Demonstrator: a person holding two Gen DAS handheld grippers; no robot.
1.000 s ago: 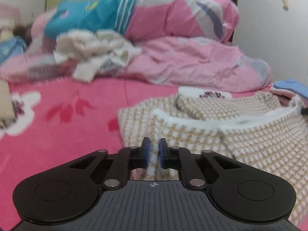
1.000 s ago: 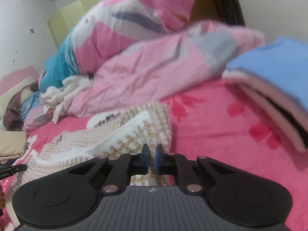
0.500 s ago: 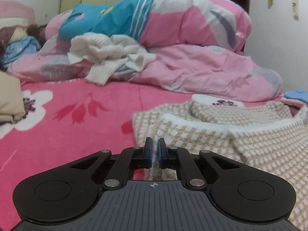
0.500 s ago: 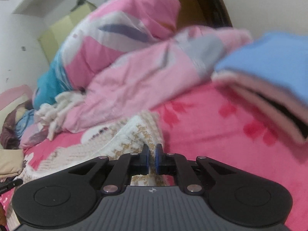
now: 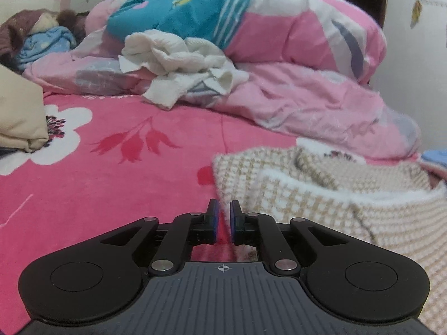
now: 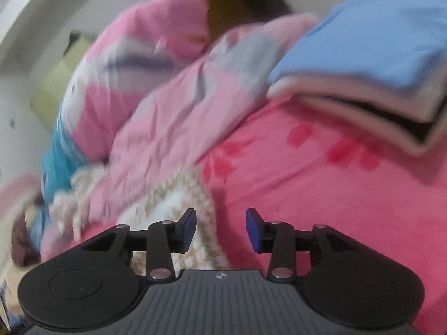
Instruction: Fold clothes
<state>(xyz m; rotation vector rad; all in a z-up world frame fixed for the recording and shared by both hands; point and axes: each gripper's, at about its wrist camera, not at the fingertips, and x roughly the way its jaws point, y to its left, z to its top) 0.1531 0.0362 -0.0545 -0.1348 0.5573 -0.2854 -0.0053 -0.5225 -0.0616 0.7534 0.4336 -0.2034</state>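
Two grippers sit low over a pink bed [image 5: 111,189], and both are letting go. The left gripper [image 5: 222,222] has its fingers spreading a tiny bit, with only a thin gap and no cloth between them. The right gripper [image 6: 220,230] has its fingers spreading wide, and nothing is pinched there either; the edge of the sweater [image 6: 184,195] lies just under its left finger.

That sweater [image 5: 335,203] is brown-and-white checked and lies folded on the bed, right of the left gripper, in front of the big pink quilt [image 5: 307,103].

What could go wrong? The thick top fold looks puffy, so it may spring open once nothing holds it. A finger could also snag the knit while pulling away and drag the fold crooked. The blue folded pile [image 6: 377,47] sits near, so a wide swing might bump it.

The sweater's long side seems to run across the bed from one gripper to the other. Which end is the neck, I cannot tell.
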